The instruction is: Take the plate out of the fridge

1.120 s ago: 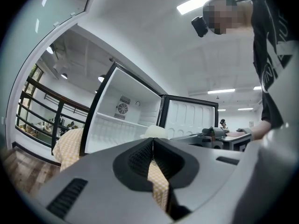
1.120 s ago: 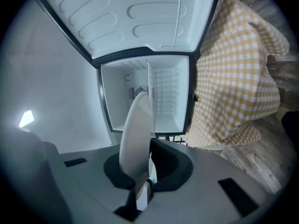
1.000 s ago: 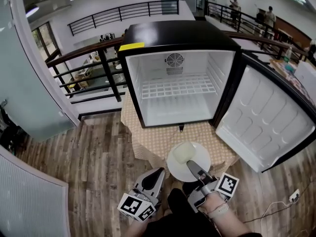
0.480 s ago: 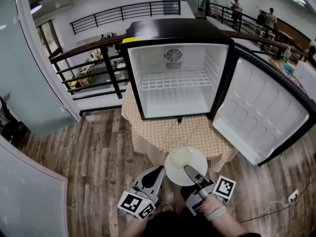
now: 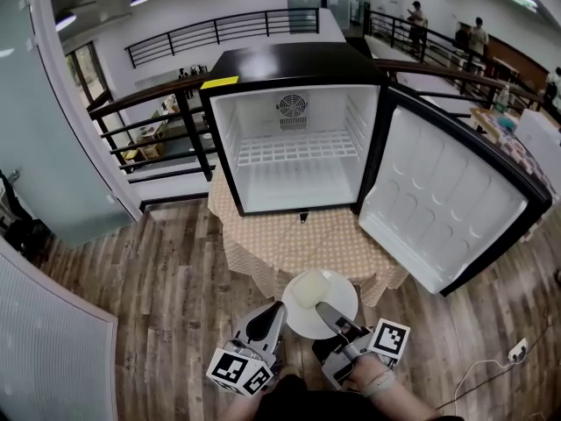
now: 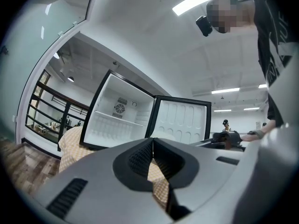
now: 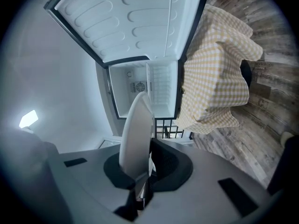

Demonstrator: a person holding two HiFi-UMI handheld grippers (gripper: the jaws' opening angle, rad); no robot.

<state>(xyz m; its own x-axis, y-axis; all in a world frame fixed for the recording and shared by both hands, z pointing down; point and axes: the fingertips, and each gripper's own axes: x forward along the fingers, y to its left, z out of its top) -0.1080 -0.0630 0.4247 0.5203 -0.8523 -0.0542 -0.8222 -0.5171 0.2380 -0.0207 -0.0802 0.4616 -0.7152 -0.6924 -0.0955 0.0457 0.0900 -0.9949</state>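
Plate point(image 5: 308, 298) outside the fridge point(image 5: 294, 139), clamped at its near rim in the right gripper point(image 5: 327, 314).

The gripper's upper jaw covers part of the plate in the head view, and the right gripper view shows the plate only edge-on; a pale patch on it cannot be made out. The plate is held over the floor point(image 5: 166, 288), just off the near edge of the cloth-covered surface point(image 5: 298, 244). The left gripper point(image 5: 270, 312) is beside it with its jaws together and nothing between them. The door point(image 5: 438, 209) stands wide open at the right; the fridge shelf is bare. The person's arms are cut off at the bottom edge.
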